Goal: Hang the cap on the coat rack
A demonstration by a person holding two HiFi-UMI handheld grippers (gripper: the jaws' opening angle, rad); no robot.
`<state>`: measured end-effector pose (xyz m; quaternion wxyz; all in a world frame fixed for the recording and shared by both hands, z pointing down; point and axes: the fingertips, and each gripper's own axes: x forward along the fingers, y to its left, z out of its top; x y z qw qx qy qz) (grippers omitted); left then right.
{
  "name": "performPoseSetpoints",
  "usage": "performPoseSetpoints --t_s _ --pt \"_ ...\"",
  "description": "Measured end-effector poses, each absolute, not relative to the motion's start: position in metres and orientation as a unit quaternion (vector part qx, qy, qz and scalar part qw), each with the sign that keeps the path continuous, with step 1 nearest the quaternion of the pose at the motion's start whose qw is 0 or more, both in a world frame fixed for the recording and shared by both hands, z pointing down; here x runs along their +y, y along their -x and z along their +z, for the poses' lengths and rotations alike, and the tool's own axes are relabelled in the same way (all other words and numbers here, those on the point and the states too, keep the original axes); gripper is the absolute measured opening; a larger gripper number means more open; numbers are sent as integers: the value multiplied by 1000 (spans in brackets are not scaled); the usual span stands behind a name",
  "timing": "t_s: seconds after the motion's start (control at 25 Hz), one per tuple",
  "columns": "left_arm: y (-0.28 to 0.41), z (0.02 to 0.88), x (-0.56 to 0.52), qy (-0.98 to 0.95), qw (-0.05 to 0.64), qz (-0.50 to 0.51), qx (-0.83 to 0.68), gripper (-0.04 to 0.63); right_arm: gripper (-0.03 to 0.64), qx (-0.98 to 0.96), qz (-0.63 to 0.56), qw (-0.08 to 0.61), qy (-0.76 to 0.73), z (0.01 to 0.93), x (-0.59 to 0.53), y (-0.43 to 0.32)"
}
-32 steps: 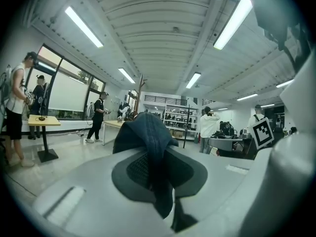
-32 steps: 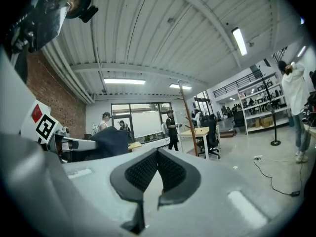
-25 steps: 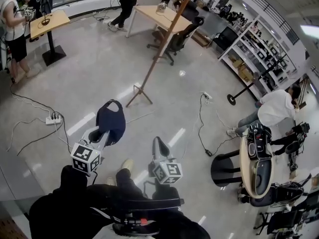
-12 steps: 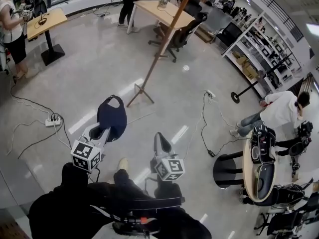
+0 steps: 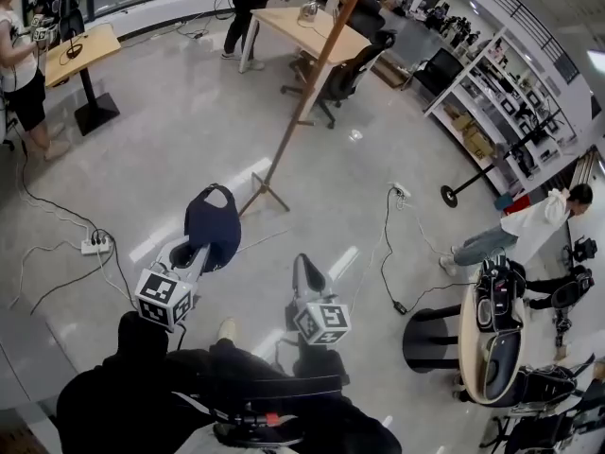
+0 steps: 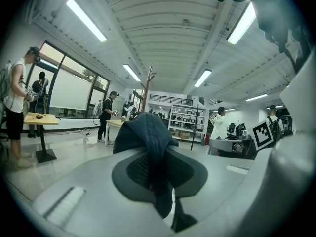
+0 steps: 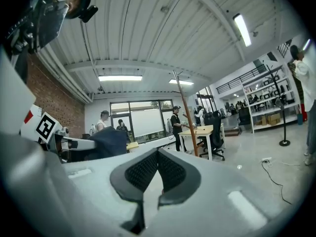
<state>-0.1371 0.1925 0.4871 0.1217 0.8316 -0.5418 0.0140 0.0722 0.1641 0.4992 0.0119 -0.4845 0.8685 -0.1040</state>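
The left gripper [image 5: 192, 253] clamps the dark cap [image 5: 212, 223], which drapes just past its jaws. The right gripper [image 5: 304, 275] alongside is closed and empty.

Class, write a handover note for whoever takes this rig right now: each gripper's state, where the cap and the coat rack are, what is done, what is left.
Left gripper: shut on the cap, held out in front.
Right gripper: shut, empty, beside the left one.
Coat rack: stands ahead, well apart from both grippers; the cap is not on it.
Done: cap picked up.
Left: carry the cap to the rack, hang it there, let go.
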Motion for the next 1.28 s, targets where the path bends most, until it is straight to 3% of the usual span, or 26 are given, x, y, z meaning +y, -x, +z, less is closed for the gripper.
performPoseSetpoints --t_s 1.28 --pt "109 479 52 -827 109 19 -551 37 2 866 -110 41 486 504 25 -109"
